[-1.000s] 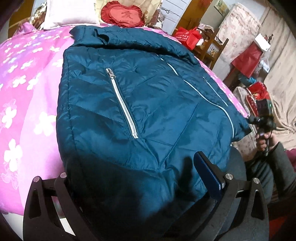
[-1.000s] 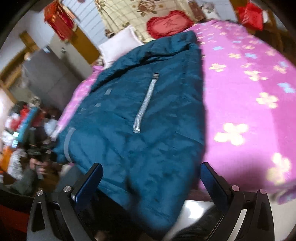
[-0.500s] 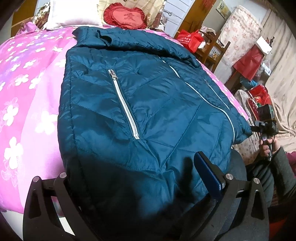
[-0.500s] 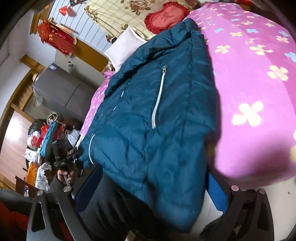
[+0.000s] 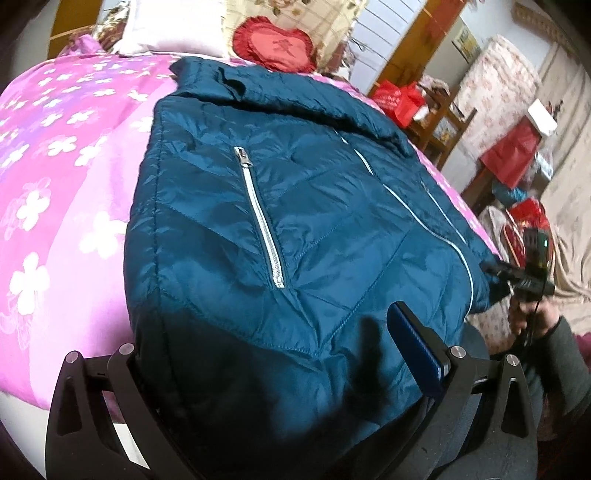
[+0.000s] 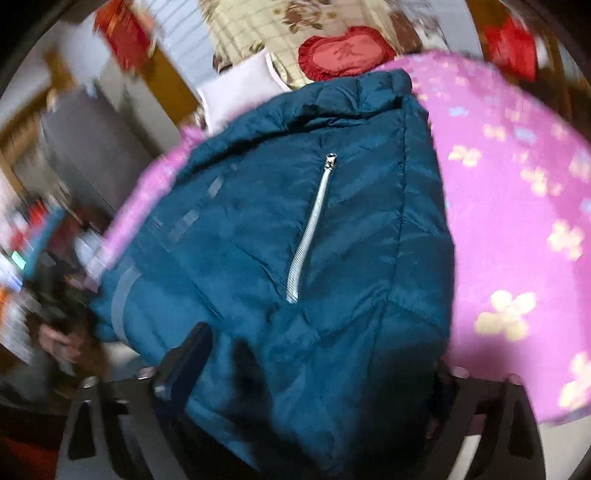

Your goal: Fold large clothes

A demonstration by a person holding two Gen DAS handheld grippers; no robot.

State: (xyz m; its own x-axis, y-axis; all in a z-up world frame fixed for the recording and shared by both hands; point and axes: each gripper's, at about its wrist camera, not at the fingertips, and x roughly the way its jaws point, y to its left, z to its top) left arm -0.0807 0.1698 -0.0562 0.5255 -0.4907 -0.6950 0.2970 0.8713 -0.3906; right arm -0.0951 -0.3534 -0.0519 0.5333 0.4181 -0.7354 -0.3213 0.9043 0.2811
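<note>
A teal puffer jacket (image 5: 295, 229) lies front up on the pink flowered bedspread (image 5: 66, 206), its hem hanging over the bed's near edge. My left gripper (image 5: 266, 332) straddles the hem's left part with jaws wide. Its blue right pad (image 5: 417, 350) rests on the fabric, and its left finger is hidden under the jacket. My right gripper (image 6: 321, 350) has the hem's other corner between its jaws, which are closing. Its left finger (image 6: 188, 354) touches the fabric; the jacket covers the right one. The left wrist view shows that gripper (image 5: 496, 275) at the jacket's corner.
A red heart cushion (image 5: 273, 48) and a white pillow (image 5: 173, 29) lie at the head of the bed. Red bags (image 5: 399, 99), a wooden chair (image 5: 447, 129) and draped furniture crowd the floor right of the bed. A person's hand (image 5: 532, 321) holds the right gripper.
The right gripper's left finger has moved inward against the jacket, and its view has swung and blurred. In the left wrist view the right gripper has come up to the hem corner. The left gripper stays put.
</note>
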